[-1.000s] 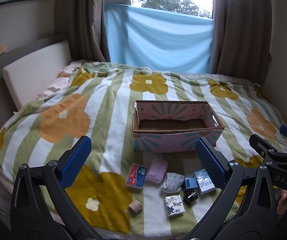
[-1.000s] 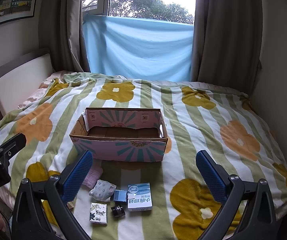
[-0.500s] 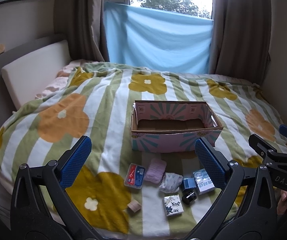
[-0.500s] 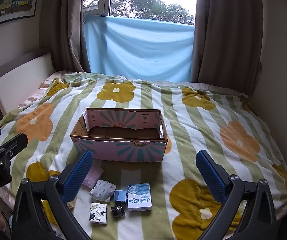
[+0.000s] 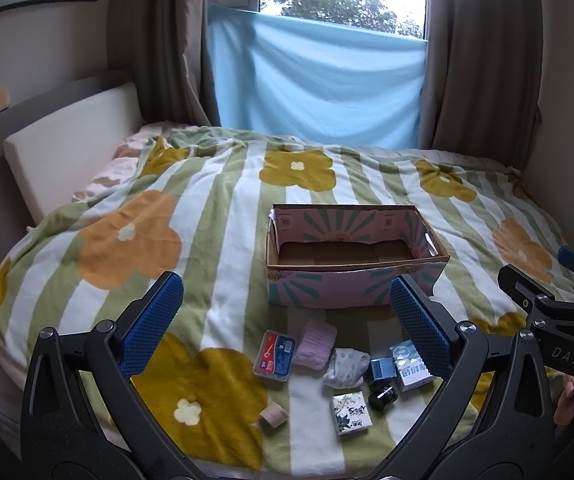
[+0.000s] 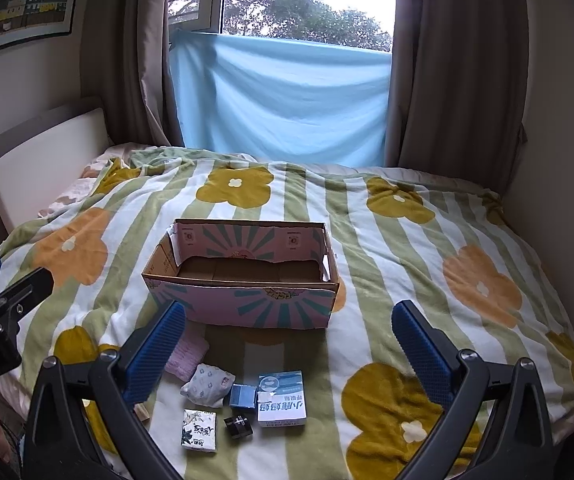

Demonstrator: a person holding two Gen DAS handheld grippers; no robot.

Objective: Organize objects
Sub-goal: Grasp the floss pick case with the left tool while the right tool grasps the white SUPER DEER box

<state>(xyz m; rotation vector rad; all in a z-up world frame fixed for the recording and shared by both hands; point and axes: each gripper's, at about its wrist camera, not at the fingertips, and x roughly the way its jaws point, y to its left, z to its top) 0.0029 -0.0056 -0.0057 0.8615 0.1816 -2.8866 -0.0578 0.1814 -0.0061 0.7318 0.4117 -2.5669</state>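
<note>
Where the left wrist view opens, a bed (image 5: 215, 216) under a green-and-white striped blanket with yellow and orange flowers fills the middle of the frame, a cardboard box (image 5: 351, 256) with a pink sunburst print standing open on it right of centre. Below the box lie small things: a red-and-blue case (image 5: 274, 354), a pink cloth (image 5: 317, 344), a white patterned bundle (image 5: 347, 368) and a printed packet (image 5: 351, 414). The left gripper (image 5: 285, 328) hangs released, fingers wide apart and holding nothing. Brown curtains (image 5: 483, 60) frame a window half covered by a blue sheet (image 5: 319, 84). From the right wrist view, the box (image 6: 243, 272) sits centre frame, a white-and-blue carton (image 6: 282, 398) at lower centre, and the right gripper (image 6: 287, 344) is likewise spread open above the blanket; a framed picture (image 6: 27, 4) hangs upper left.
</note>
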